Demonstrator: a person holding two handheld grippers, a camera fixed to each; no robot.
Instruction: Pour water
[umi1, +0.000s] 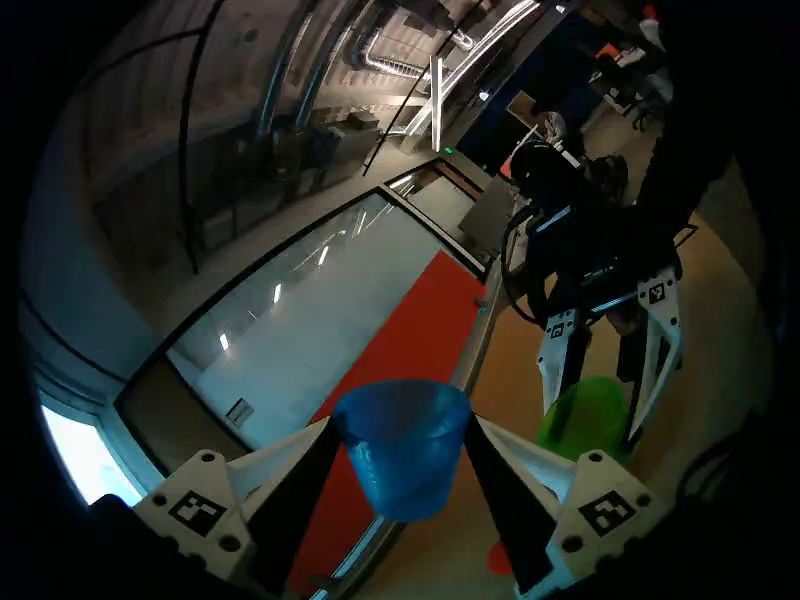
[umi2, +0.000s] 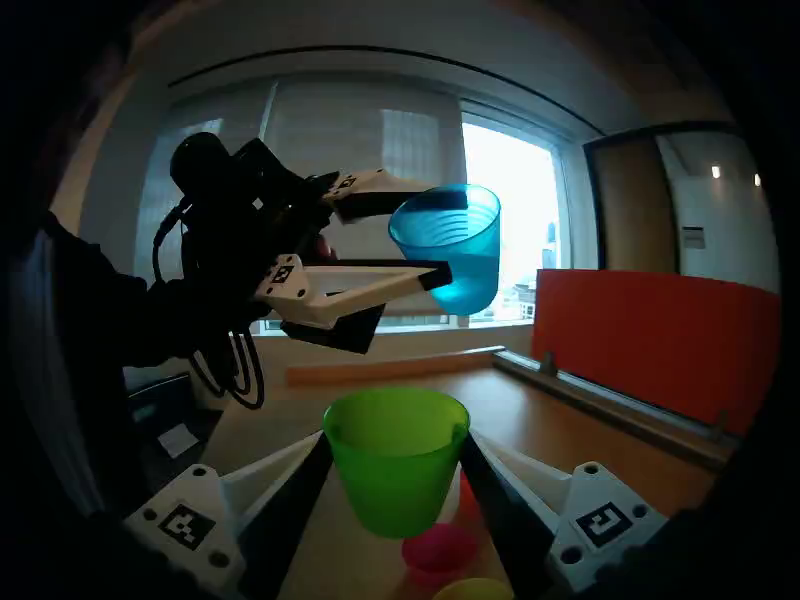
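Your right gripper (umi2: 397, 442) had both fingers pressed on a green cup (umi2: 397, 480), held upright above the wooden surface (umi2: 560, 430). Higher up, your left gripper (umi2: 425, 238) clamped a blue cup (umi2: 450, 250) (tilted, its mouth turned toward the camera), apart from the green cup. A pink cup (umi2: 440, 552) and a yellow cup (umi2: 478, 590) sat just below. A red panel (umi2: 655, 330) stood to the right.

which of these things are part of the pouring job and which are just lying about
Part of the job:
- blue cup, gripped by the left gripper
- green cup, gripped by the right gripper

Just lying about:
- pink cup
- yellow cup
- wooden strip
- orange panel
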